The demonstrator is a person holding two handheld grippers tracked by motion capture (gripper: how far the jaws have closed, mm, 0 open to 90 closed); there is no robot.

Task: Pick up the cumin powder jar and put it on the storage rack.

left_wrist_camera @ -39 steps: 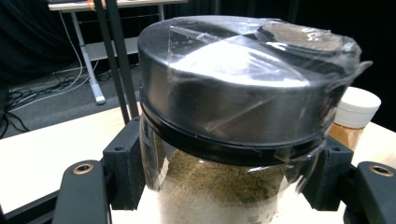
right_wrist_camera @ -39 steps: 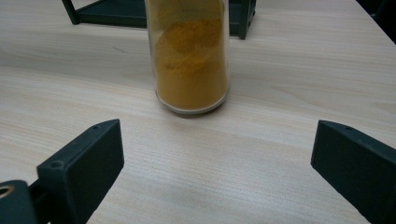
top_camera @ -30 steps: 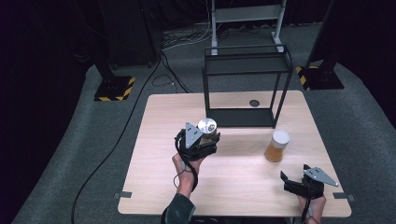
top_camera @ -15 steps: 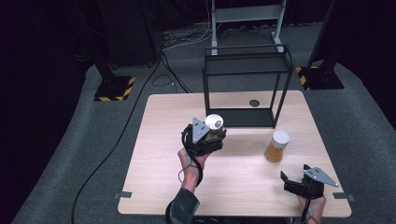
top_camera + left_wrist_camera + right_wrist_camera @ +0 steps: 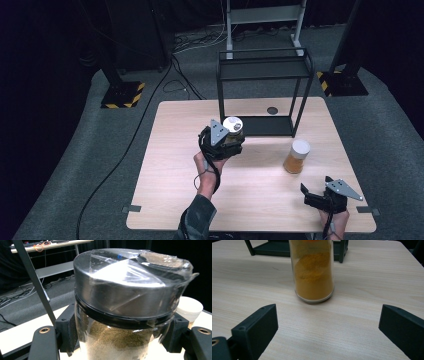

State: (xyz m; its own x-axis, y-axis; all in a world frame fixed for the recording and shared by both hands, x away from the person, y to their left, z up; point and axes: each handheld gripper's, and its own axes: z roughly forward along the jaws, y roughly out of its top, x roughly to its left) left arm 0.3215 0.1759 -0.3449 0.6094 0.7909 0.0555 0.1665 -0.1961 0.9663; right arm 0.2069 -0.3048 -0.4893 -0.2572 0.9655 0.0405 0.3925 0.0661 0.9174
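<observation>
Brown powder fills the jar [image 5: 125,315] that is held tight between the jaws of the left gripper [image 5: 223,141], above the table [image 5: 165,165] and near the black rack [image 5: 262,90]. The right gripper [image 5: 327,195] is held wide open, with nothing in it, near the orange jar [image 5: 313,272].

A pale wooden table [image 5: 165,200] stands on grey carpet [image 5: 75,165] against darkness, beside a yellow-black striped stand base [image 5: 121,95].

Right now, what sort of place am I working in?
Probably a lab or recording studio, not a kitchen: black curtains around a lone wooden table, loose cables on grey carpet, hazard-striped stand feet.
</observation>
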